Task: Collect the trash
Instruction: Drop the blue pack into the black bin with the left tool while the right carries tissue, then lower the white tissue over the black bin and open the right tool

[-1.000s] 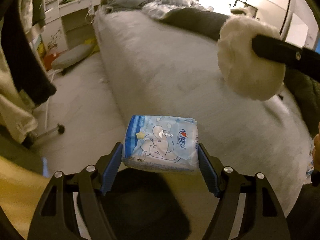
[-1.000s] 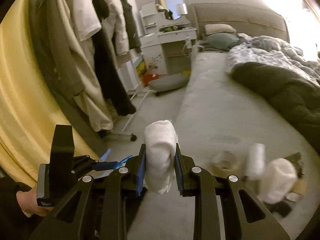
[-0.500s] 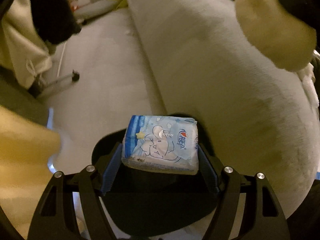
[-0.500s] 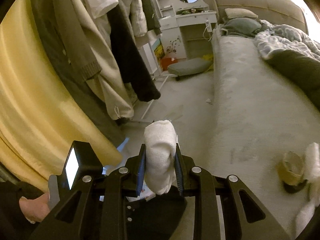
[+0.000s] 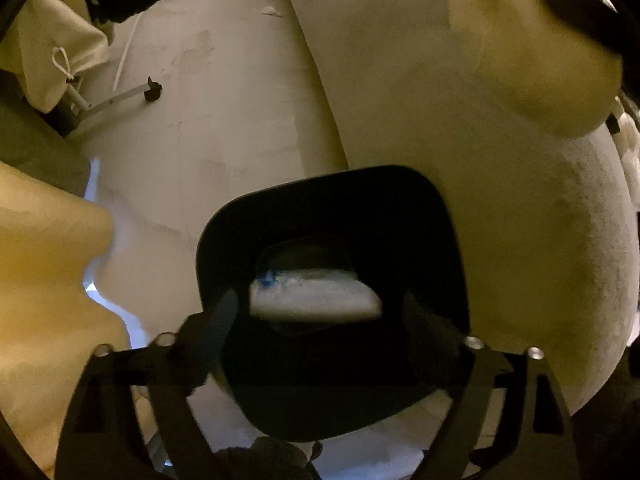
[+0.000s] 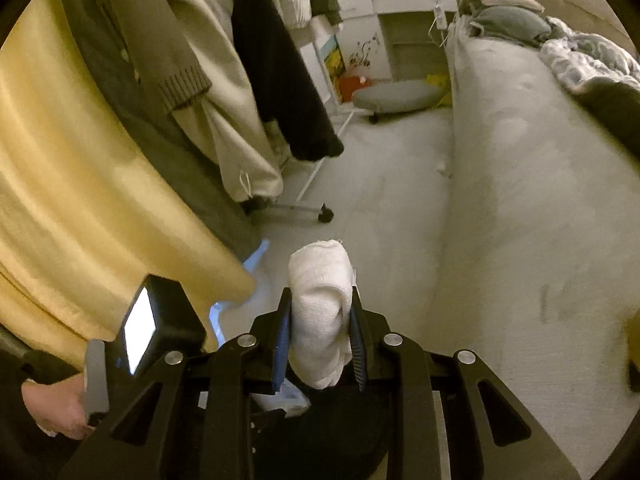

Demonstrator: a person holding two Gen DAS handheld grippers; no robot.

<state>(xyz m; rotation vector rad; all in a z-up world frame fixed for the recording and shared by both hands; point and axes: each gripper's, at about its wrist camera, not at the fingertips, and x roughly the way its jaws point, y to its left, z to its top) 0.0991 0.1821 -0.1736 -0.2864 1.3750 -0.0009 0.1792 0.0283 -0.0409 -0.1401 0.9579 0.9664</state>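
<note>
Left wrist view: the left gripper (image 5: 316, 320) hangs directly over a black, rounded-square waste bin (image 5: 440, 260) standing on the pale floor (image 5: 208, 120), its fingers spread apart and blurred. Between them, but touching neither, a white-and-blue plastic tissue packet (image 5: 314, 298) sits within the bin's mouth; whether it rests on anything cannot be told. A grey bed (image 5: 520, 220) borders the bin on the right, and a yellow curtain (image 5: 44, 272) fills the near left. At upper right, a fluffy white wad of tissue (image 5: 532, 60) looms close, blurred, held by a dark finger of the other tool. Right wrist view: the right gripper (image 6: 320, 340) is clamped on that same white wad, which stands upright between the blue-lined fingers (image 6: 282, 336). Hanging coats (image 6: 224, 80) on a wheeled rack occupy the left; a white dressing table (image 6: 400, 8) and a grey round stool (image 6: 396, 96) stand at the far end of the floor.
</note>
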